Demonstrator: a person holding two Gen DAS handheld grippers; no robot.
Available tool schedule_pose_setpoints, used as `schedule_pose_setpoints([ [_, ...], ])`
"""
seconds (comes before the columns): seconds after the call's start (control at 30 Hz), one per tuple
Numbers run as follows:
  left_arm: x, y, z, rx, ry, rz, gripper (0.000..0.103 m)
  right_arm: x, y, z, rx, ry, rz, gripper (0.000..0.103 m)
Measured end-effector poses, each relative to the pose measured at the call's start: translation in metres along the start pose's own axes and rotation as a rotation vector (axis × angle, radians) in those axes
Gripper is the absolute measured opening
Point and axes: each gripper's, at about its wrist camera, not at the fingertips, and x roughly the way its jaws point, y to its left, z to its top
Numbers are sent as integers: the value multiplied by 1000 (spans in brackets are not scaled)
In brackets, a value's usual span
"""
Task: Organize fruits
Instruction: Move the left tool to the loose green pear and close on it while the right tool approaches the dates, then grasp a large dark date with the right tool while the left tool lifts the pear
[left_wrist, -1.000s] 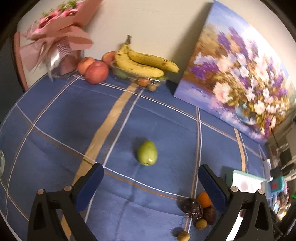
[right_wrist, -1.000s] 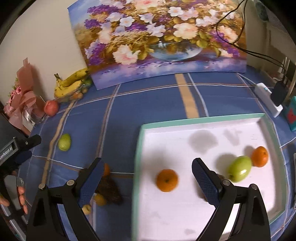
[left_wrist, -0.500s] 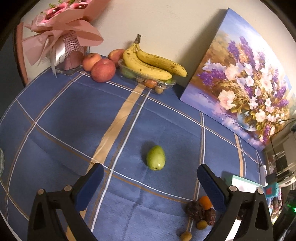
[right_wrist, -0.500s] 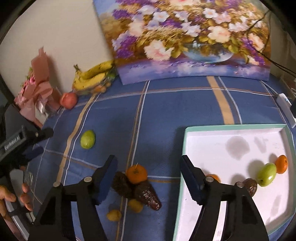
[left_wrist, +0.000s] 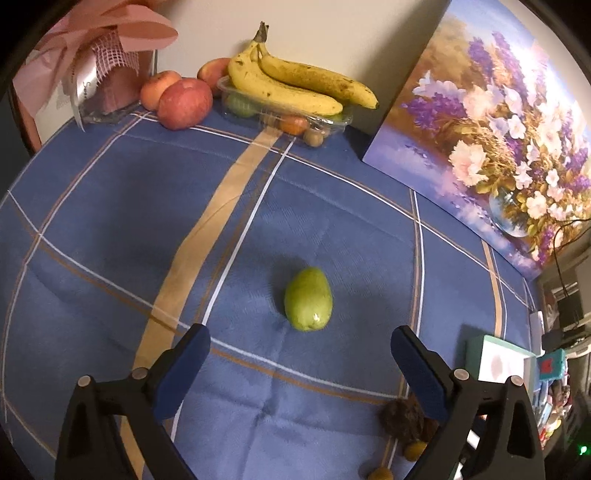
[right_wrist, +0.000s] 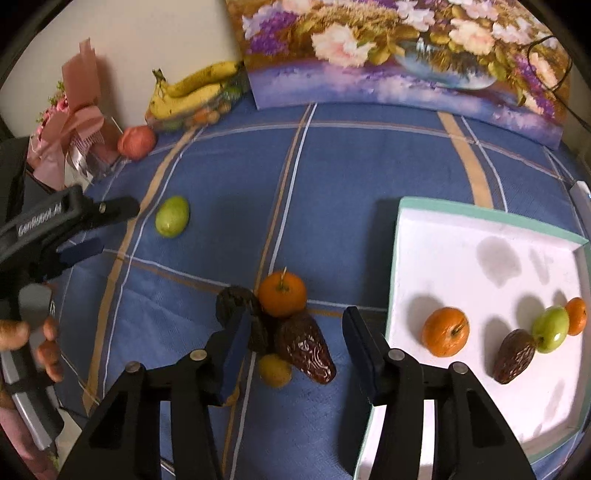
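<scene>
While a blue plaid cloth covers the tabletop (left_wrist: 332, 206) across both views, a flower painting (right_wrist: 399, 55) leans along the top of the right wrist frame. At the right edge of that frame sits a white tray (right_wrist: 480, 236) with a teal rim, holding an orange (right_wrist: 445, 331), a dark date (right_wrist: 515, 356), a green fruit (right_wrist: 551, 329) and a smaller orange (right_wrist: 577, 316). A bunch of bananas (left_wrist: 295, 83) rests on a clear container (left_wrist: 332, 122) at the top of the left wrist frame, with red apples (left_wrist: 184, 102) just left of it. The left gripper (left_wrist: 300, 354) is spread wide and holds nothing, at the bottom of its frame; a green pear (left_wrist: 308, 299) lies on the cloth just above the gap between its fingers. The right gripper (right_wrist: 293, 332) is likewise released, low in its frame, with a pile of small fruit between its fingers: a tangerine (right_wrist: 282, 293), a wrinkled date (right_wrist: 306, 347), a dark fruit (right_wrist: 234, 301) and a small yellow fruit (right_wrist: 274, 370).
</scene>
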Motion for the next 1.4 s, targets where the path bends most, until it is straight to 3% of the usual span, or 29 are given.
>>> schedule_pose_setpoints([
  [0.13,18,5,1,-16,20,-3,99,11,2,-4,-16,44,0,53],
  [0.5,47,-8,7,11,26,-37,77,28,3,-9,-35,101,-11,49],
  [0.67,52,-12,8,31,19,-21,40,29,0,-9,-24,98,-6,40],
  [1.0,38,-11,8,14,46,-21,40,20,-9,-9,-16,69,9,38],
  [1.4,-16,-39,-1,74,-16,-20,40,-35,-16,-1,5,-90,11,38],
])
